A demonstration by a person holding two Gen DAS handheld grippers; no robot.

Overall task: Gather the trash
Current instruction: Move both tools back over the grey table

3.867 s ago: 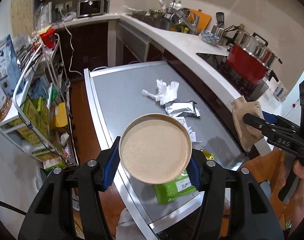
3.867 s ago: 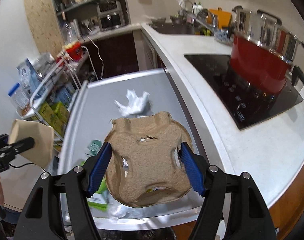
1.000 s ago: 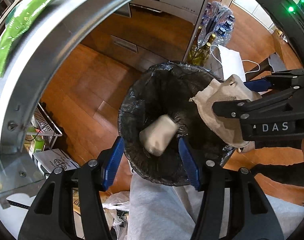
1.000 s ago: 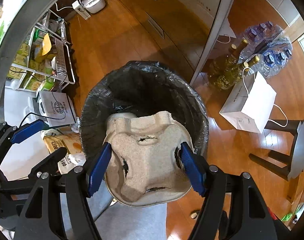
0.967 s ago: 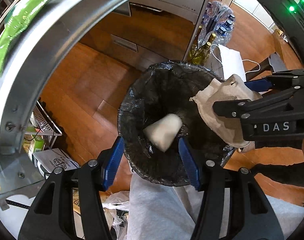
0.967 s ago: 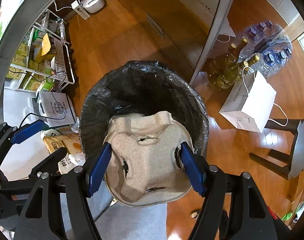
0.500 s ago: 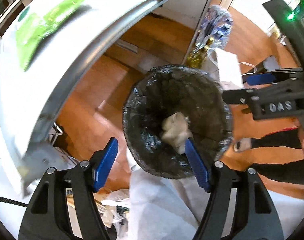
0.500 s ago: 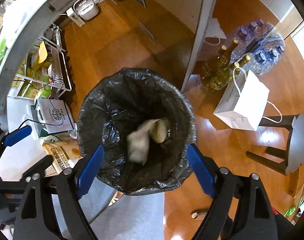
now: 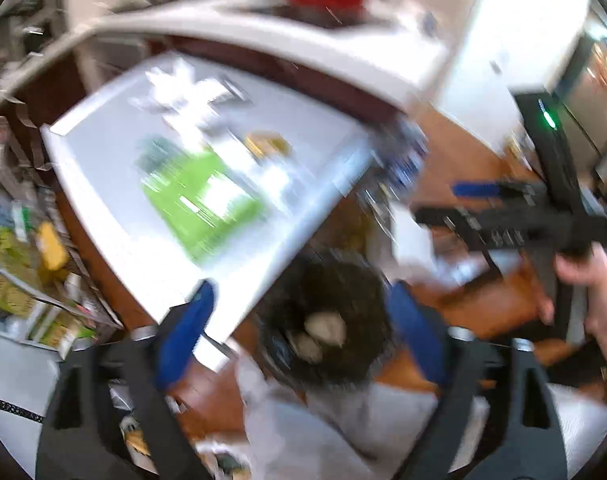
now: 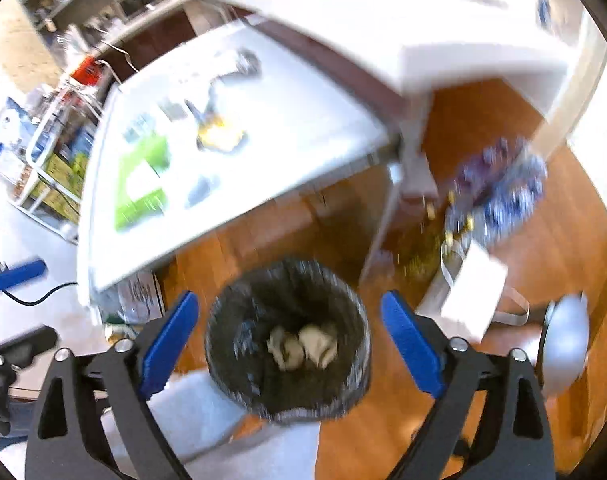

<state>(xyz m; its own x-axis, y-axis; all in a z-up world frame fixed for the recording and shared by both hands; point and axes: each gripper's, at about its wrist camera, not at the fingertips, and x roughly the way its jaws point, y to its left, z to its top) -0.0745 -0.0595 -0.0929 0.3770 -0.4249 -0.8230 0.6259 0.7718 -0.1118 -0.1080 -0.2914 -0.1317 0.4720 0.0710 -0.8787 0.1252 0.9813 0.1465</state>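
Both views are motion-blurred. The black-lined trash bin [image 10: 287, 340] stands on the wood floor, with two beige pulp pieces [image 10: 303, 346] lying inside; it also shows in the left wrist view [image 9: 327, 320]. My left gripper [image 9: 299, 328] is open and empty above the bin. My right gripper [image 10: 289, 340] is open and empty above the bin, and shows from the side in the left wrist view [image 9: 503, 216]. On the grey table [image 9: 103, 168] lie a green packet [image 9: 199, 196], a yellow wrapper [image 9: 267, 144] and white crumpled paper [image 9: 175, 80].
A white counter [image 10: 383, 32] runs behind the table. A wire rack of goods [image 9: 19, 272] stands at the left. Bottled water packs [image 10: 499, 184], a white paper bag [image 10: 471, 296] and a stool [image 10: 563, 344] are on the floor at the right.
Both grippers let go of their pulp pieces, which now lie in the bin. Both grippers have since swung upward, bringing the table top back into view.
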